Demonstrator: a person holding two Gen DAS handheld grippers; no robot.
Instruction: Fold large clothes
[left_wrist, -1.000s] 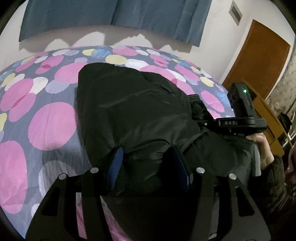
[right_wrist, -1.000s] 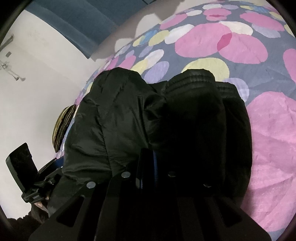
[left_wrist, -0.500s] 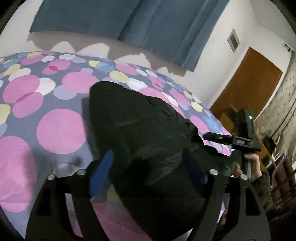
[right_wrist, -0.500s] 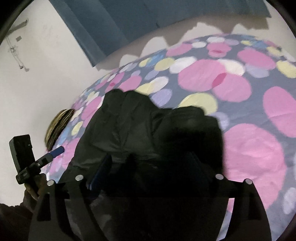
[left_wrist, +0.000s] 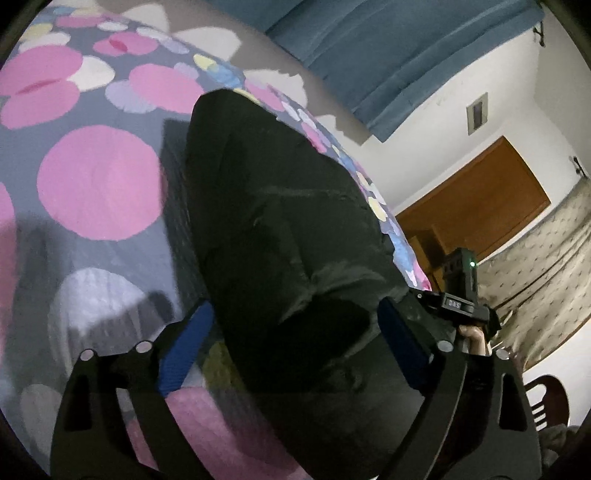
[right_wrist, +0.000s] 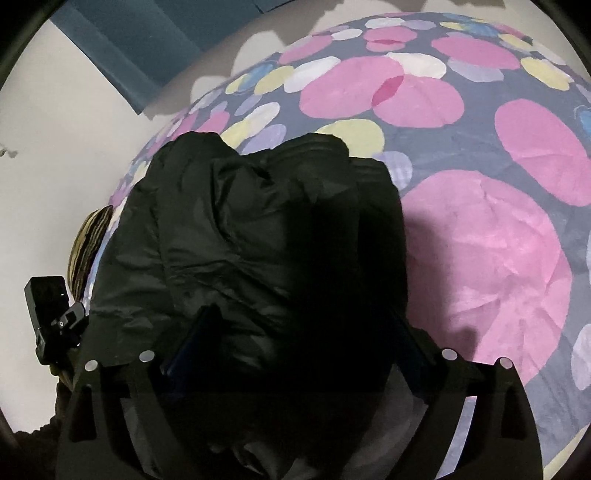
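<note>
A black padded jacket (left_wrist: 280, 221) lies folded in a compact bundle on the bed; it also shows in the right wrist view (right_wrist: 258, 236), ribbed cuffs at its far end. My left gripper (left_wrist: 295, 339) is open, its blue pads (left_wrist: 184, 343) spread wide on either side of the jacket's near end, holding nothing. My right gripper (right_wrist: 299, 343) is open too, spread over the jacket's near edge. The right gripper shows in the left wrist view (left_wrist: 461, 295); the left one shows in the right wrist view (right_wrist: 51, 314).
The bedspread (right_wrist: 498, 258) is grey with pink, yellow and white circles. A blue curtain (left_wrist: 388, 48) hangs on the far wall. A brown door (left_wrist: 480, 199) and a wooden chair (left_wrist: 546, 406) stand right of the bed. A striped pillow (right_wrist: 86, 251) lies at the bed's left edge.
Both grippers opened and let go of the jacket, then drew back and up from it. The jacket stays folded on the bed.
</note>
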